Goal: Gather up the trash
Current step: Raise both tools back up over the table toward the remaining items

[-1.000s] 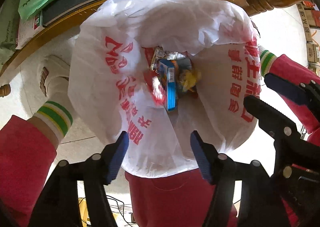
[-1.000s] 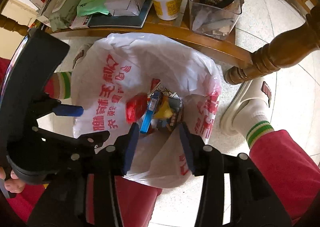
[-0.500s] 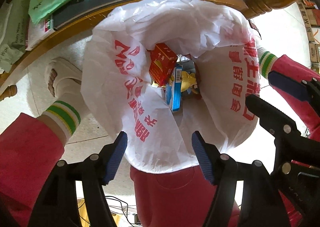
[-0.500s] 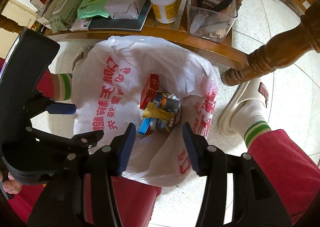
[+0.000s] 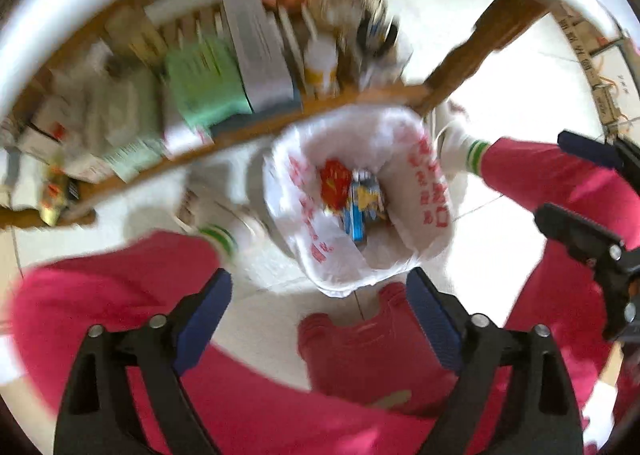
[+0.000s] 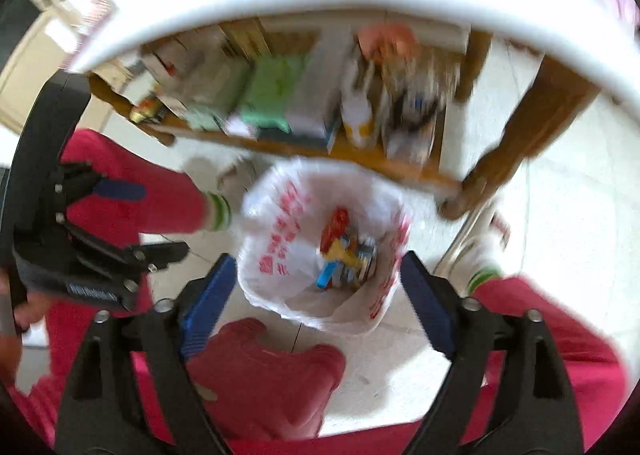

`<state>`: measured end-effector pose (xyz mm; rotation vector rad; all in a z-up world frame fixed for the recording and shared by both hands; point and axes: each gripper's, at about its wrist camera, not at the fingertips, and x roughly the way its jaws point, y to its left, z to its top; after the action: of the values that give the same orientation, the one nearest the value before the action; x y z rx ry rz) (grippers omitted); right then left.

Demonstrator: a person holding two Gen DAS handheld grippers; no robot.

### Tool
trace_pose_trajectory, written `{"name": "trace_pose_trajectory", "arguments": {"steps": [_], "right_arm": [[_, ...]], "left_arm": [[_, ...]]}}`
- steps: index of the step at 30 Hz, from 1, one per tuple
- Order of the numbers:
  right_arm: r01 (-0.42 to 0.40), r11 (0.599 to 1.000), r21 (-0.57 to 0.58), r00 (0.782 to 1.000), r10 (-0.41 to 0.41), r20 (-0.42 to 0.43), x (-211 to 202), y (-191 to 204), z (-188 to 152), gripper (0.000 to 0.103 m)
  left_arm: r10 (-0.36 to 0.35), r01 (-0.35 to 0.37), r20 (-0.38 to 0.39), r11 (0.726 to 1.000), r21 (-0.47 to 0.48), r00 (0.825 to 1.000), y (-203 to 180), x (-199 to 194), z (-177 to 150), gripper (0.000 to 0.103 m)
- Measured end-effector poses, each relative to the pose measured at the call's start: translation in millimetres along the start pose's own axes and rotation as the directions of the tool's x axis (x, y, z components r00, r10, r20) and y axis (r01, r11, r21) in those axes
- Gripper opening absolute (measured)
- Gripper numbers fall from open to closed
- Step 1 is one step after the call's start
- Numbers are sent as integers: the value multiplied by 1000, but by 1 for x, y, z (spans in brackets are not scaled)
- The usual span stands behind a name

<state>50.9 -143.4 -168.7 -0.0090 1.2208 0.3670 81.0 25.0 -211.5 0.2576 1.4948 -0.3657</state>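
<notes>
You are holding both tongs spread wide with nothing between the blue pads, left tongs (image 5: 318, 319) and right tongs (image 6: 314, 297) at the bottom of their frames; both have just been opening. Beyond them, at frame centre, the white trash bag (image 5: 416, 159) is standing open on the floor so wrappers (image 5: 352, 199) drop in. Farther up, the cluttered wooden worktop (image 5: 360, 99) is blurring.

Tongs (image 5: 318, 311) wide (empty), bag (image 5: 400, 255) below
</notes>
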Motion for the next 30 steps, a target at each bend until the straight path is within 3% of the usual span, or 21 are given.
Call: {"name": "trace_pose_trajectory", "arguments": {"steps": [3,7,14,22,30], "right_arm": [[44,994,-96,994,-34,106,-61,7,27,93],[63,982,-178,979,-26,201,-128,10,67,95],[41,965,-259,949,44,314,-216,15,131,96],[76,943,-325,936,45,350,-246,12,181,96],[69,921,-382,956,48,288,-218,10,216,96]], "left_arm": [[13,-14,89,1000,5,996,7,-69,9,95],[5,-5,132,1000,-4,991,17,-145,25,95],[55,-55,153,998,1,987,24,-225,52,95],[1,4,130,999,-40,992,42,-257,90,95],[2,1,88,999,-34,996,46,-238,123,95]]}}
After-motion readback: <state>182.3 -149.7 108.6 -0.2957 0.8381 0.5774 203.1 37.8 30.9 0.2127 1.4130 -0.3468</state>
